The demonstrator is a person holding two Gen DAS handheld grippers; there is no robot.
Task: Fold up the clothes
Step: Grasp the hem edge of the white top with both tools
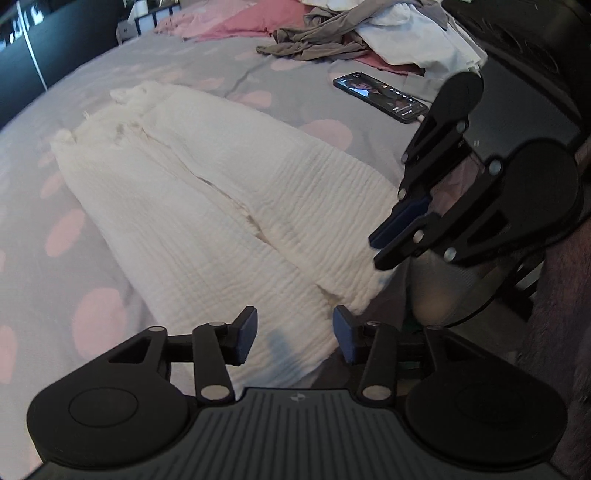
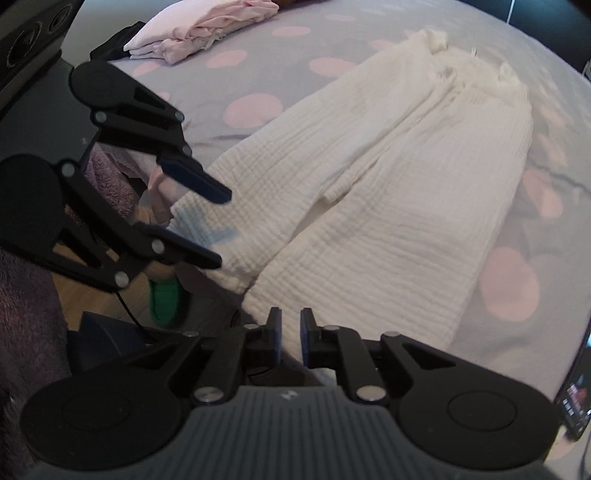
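Observation:
A pair of white crinkled trousers lies flat on the grey bed sheet with pink dots, waist far, leg ends near the bed edge. My left gripper is open, just above the end of one leg. My right gripper has its jaws nearly closed with a narrow gap and nothing between them, over the other leg's end. Each gripper shows in the other's view: the right one at the trousers' right edge, the left one open beside the hem.
A phone with a lit screen lies on the bed beyond the trousers. A heap of grey, white and pink clothes sits at the back. Folded pink clothes lie at the far left. The bed edge and floor are below the hems.

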